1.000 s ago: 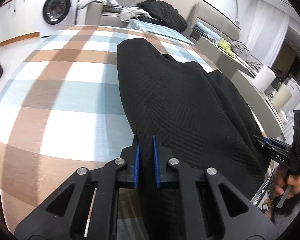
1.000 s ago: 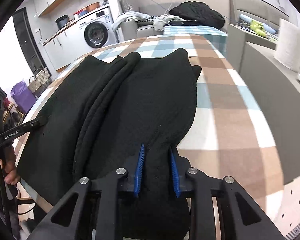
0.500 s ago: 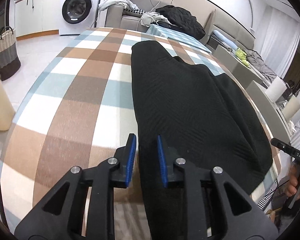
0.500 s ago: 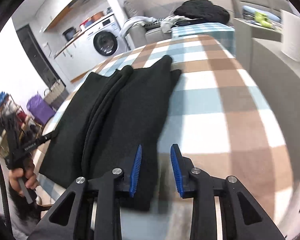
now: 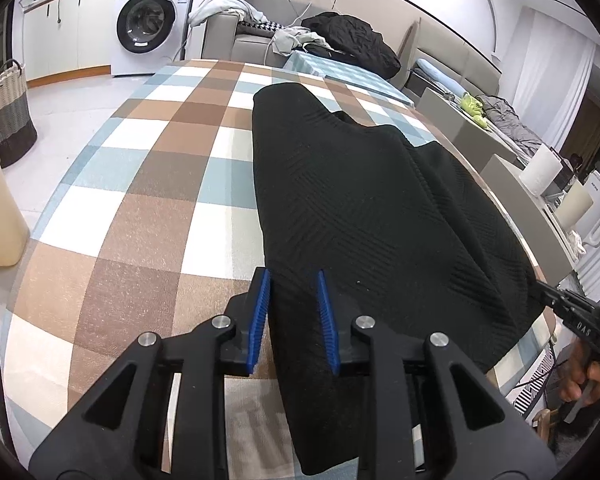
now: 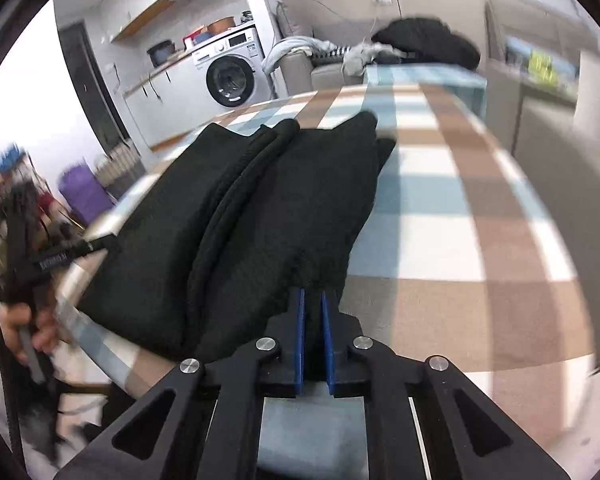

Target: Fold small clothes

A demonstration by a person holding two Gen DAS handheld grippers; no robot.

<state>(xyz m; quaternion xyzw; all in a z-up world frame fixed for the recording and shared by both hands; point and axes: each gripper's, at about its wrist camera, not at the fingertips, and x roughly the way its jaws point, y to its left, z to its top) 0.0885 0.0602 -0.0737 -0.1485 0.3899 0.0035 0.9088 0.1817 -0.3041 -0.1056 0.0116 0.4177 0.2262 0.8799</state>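
1. Blue ribbed pads on my left gripper (image 5: 292, 280) stand a little apart, with the near left edge of the black textured knit garment (image 5: 360, 208) running between them; I cannot tell whether the pads press on the cloth.
2. On my right gripper (image 6: 311, 294) the blue pads sit almost together, pinched on the near right hem of the same garment, which bunches up just above the tips.
3. From the left wrist camera, the right gripper shows at the garment's far right corner, with a hand (image 5: 588, 376) on its handle.
4. From the right wrist camera, which is blurred, the left gripper's tip reaches the garment's left corner, a hand (image 6: 24, 324) gripping it below.
5. Garment lies lengthwise on the brown, blue and white checked tablecloth (image 5: 140, 184), with a thick rolled fold along its middle (image 6: 236, 200).
6. Beyond the table stand a white washing machine (image 5: 152, 28), a beige sofa piled with clothes (image 5: 340, 36) and a woven laundry basket (image 5: 4, 116).
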